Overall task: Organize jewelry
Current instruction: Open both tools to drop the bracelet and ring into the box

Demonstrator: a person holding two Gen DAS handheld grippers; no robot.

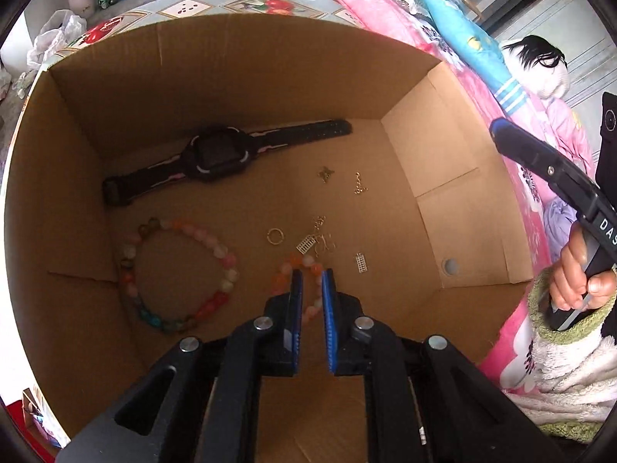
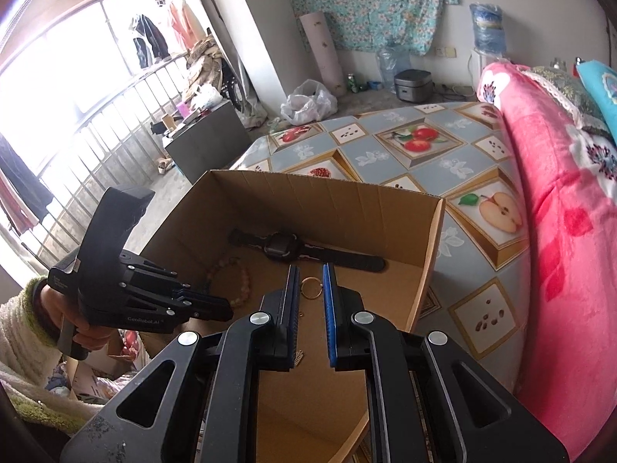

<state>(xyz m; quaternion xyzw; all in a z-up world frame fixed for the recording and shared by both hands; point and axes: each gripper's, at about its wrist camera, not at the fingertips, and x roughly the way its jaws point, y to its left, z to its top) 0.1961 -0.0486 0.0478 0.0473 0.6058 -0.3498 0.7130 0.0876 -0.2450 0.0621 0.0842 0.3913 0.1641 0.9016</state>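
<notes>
An open cardboard box [image 1: 231, 77] [image 2: 347, 208] holds a black watch [image 1: 219, 156] [image 2: 281, 249], a large multicoloured bead bracelet [image 1: 220, 249] [image 2: 243, 285], a gold ring [image 1: 275, 236] [image 2: 311, 277], and several small gold and silver charms [image 1: 304, 245]. My left gripper [image 1: 312, 272] [image 2: 227, 310] points down into the box. Only a narrow slit shows between its pads, right over a small orange-and-pink bead bracelet [image 1: 295, 259]. I see no bead pinched. My right gripper [image 2: 311, 268] [image 1: 499, 131] hovers by the box's right rim, nearly closed and empty.
The box stands on a fruit-print cloth [image 2: 405, 146]. A pink flowered blanket [image 2: 559, 231] is bunched along its right side. A hand in a fleecy sleeve [image 1: 574, 277] holds the right gripper. A white plastic bag [image 2: 308, 102] lies on the floor beyond.
</notes>
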